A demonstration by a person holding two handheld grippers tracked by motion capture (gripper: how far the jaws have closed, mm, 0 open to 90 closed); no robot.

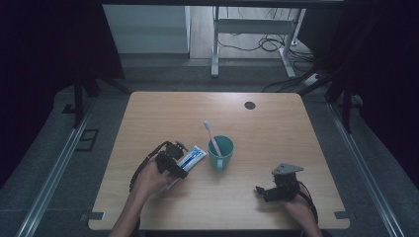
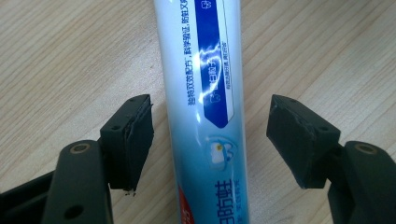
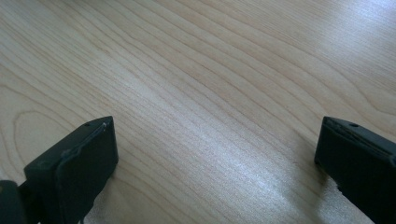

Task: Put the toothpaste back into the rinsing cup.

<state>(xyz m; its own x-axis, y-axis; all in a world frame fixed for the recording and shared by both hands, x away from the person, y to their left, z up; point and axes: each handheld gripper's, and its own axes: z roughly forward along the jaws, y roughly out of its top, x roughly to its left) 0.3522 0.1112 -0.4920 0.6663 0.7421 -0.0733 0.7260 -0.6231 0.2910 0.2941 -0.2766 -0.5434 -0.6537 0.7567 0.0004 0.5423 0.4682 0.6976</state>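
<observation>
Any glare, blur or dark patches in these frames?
High view: dim, with black edges. Left gripper view: sharp, with white glare on the toothpaste tube. Right gripper view: a soft sheen across the table, grain crisp.

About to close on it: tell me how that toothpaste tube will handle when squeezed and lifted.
The toothpaste tube lies flat on the table between the left gripper's open jaws. Its glossy skin probably slips. It looks soft, so it may dent. Rounded, it could roll if nudged.

Wooden table (image 1: 148,197) with toothpaste tube (image 1: 193,159), teal cup (image 1: 221,153).
</observation>
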